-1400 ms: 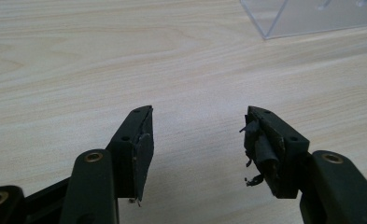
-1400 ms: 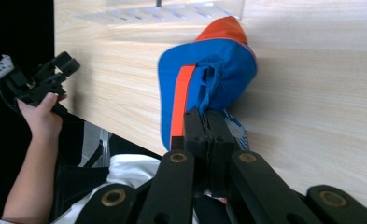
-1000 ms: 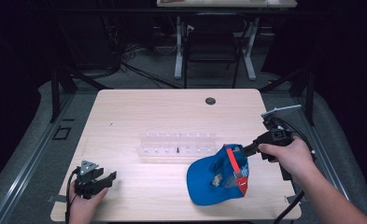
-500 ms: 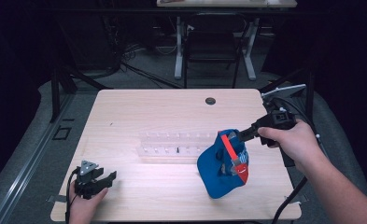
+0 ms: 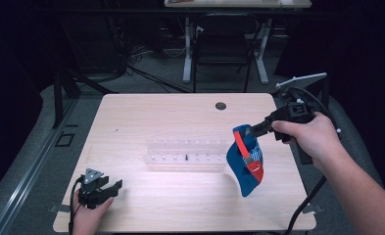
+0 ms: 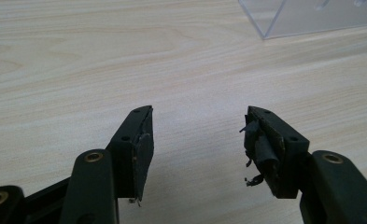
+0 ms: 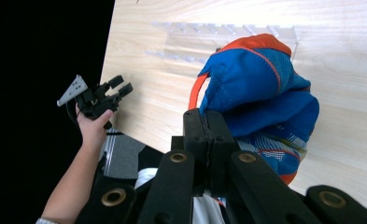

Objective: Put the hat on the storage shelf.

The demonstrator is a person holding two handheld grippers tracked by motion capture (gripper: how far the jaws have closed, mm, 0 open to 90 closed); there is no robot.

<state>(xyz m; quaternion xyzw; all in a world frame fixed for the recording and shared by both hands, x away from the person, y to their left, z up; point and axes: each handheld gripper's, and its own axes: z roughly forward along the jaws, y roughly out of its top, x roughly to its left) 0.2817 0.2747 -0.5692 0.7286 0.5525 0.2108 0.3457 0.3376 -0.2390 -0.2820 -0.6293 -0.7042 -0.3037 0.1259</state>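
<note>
While your right claw [image 5: 251,131] clamps the cap [image 5: 246,164] | it hangs crumpled, blue, red-trimmed | left claw [image 6: 197,144] apart above worktop [image 5: 180,117].

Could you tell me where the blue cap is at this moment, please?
In the high view the blue cap hangs above the table's right side, pinched by the right gripper, just right of the clear rack.
</note>
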